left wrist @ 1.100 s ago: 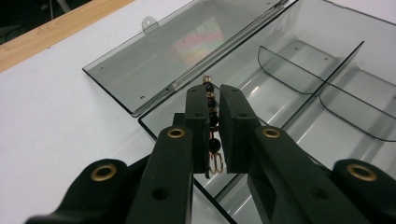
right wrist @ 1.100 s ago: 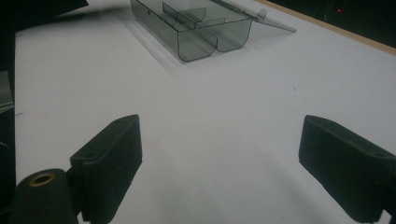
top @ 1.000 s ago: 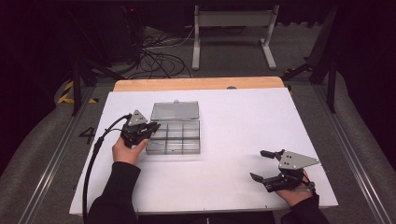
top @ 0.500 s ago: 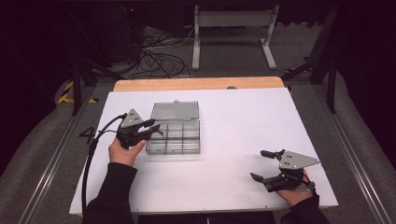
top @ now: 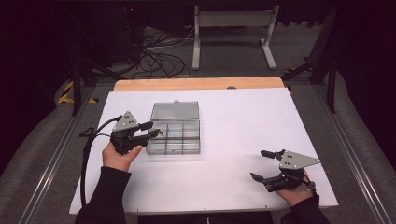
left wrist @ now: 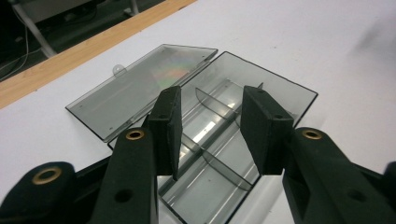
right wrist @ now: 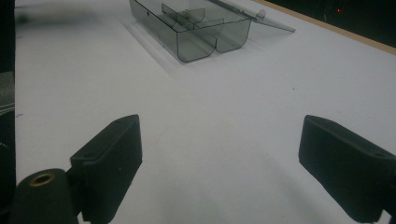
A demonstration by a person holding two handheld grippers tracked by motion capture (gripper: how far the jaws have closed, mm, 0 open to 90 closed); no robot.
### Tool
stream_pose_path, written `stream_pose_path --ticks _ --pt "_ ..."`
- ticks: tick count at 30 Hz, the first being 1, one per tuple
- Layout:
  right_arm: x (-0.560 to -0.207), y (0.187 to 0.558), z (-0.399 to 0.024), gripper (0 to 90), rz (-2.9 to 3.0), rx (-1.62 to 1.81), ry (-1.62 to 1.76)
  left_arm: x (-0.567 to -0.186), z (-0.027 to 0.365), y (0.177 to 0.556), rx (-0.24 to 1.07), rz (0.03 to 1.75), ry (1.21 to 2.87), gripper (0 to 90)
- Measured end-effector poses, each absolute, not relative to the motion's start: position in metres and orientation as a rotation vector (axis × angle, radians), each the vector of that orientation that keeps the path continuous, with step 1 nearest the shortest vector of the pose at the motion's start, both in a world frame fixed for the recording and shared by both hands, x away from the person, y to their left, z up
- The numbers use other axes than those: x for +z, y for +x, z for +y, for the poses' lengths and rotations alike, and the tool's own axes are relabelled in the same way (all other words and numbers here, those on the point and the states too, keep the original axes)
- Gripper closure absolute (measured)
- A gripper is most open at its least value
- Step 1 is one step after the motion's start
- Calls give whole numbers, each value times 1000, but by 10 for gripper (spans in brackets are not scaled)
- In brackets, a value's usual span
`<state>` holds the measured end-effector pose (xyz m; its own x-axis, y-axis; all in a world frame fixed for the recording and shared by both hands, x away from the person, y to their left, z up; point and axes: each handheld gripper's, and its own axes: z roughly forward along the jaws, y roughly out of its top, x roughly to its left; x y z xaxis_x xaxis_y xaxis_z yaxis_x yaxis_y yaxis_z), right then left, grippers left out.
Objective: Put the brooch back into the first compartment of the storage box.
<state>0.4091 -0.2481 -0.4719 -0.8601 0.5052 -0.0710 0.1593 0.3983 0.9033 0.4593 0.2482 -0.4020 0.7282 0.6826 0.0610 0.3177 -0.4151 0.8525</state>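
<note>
— While my left gripper [top: 156,134], jaws just parting and empty, hovers over the organizer box [top: 175,137] lying left of table centre, where do I grip?
— Side wall; light, brittle, slippery plastic. Right gripper [top: 261,165]: spread wide, empty.

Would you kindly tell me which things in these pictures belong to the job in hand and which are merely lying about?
Part of the job:
- clear compartment box, its lid folded open flat on the table
- left hand-held gripper, jaws just opening, nothing between them, at the box's left edge

Lying about:
- right hand-held gripper, open, resting apart on the white table
- cables on the floor
- grey stand behind the table
</note>
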Motion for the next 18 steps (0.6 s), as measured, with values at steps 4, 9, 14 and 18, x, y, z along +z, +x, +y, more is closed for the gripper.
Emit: stream_pose_path --ticks 4,9,14,18 --pt "-472 409 -248 140 2324 1454 581 -398 248 455 498 759 2004 575" --pt "-472 409 -249 139 2322 1452 580 -396 246 450 497 753 2014 550" --pt "-472 409 -249 140 2323 1451 579 -394 245 444 503 735 2008 532" --pt "-472 409 -249 140 2321 1452 579 -391 245 439 486 719 2001 516"
